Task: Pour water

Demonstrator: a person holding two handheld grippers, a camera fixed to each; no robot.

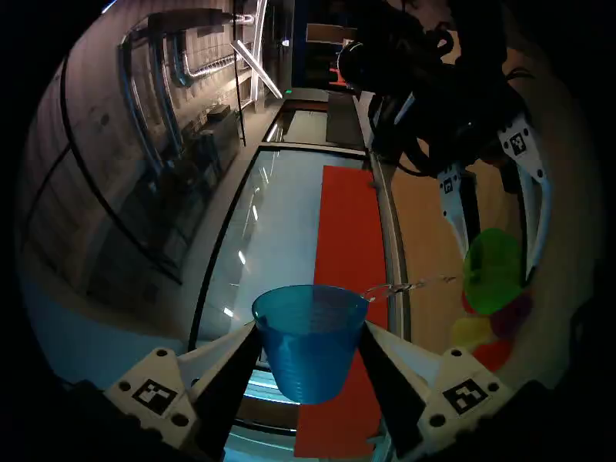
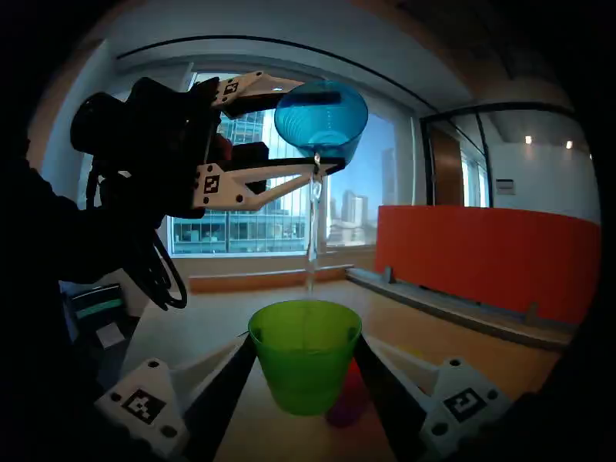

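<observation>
Two cups, 2 grippers, both clenched.
- Item 1: right gripper, fingers parted just enough to take green cup. Pressing it both sides, cup upright, over wooden table.
- Item 2: coloured cups, yellow, red, purple. Just beside green cup; touching or not, can't tell.
- Item 3: thin water stream, off blue rim, falling into green cup.
- Item 4: left gripper, same spread, clamped on blue cup. Cup tipped, directly above green one.
- Bkgd: orange partition, windows w/ towers.
</observation>
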